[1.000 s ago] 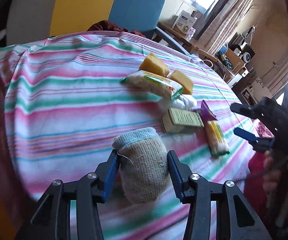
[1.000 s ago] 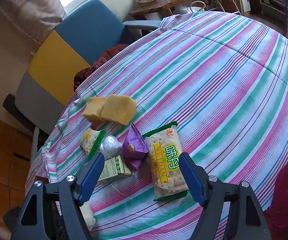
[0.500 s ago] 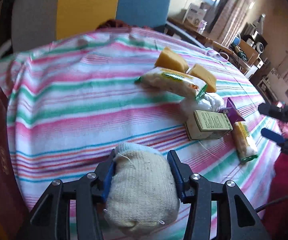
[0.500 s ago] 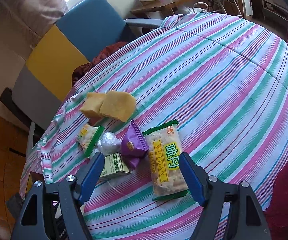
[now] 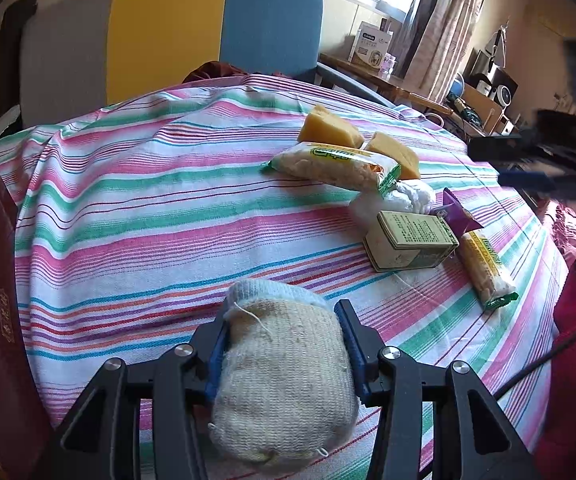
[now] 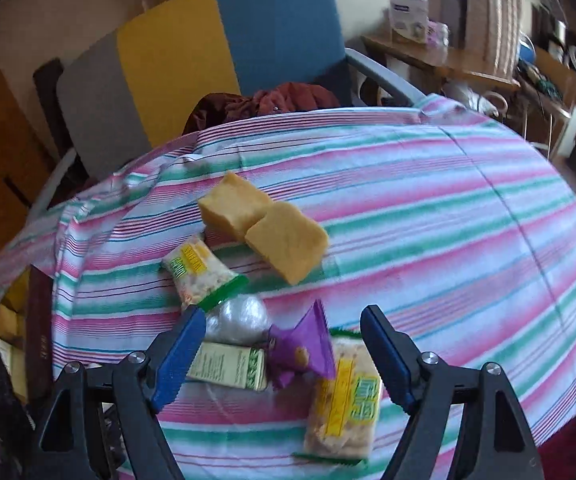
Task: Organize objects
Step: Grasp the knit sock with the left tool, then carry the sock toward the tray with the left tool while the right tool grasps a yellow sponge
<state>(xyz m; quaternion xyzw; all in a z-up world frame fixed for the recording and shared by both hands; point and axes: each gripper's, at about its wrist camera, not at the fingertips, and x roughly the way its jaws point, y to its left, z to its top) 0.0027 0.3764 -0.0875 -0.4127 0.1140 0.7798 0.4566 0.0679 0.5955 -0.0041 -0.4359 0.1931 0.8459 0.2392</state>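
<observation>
left gripper (image 5: 283, 344) | black frame, blue pads, silver screws | right gripper (image 6: 279, 344) same

The left gripper (image 5: 283, 336) sits low and near, its 2 blue-padded fingers (image 5: 350, 344) pressed against both sides of a knitted sock (image 5: 283, 376), jaws closed on it. The right gripper (image 6: 281, 340) hovers with its 2 fingers (image 6: 384, 356) spread wide, holding nothing. In the left wrist view it appears blurred at the far right (image 5: 528, 164).

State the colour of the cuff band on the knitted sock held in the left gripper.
Pale blue, on the otherwise cream sock in the left gripper; the left wrist view shows it best.
</observation>
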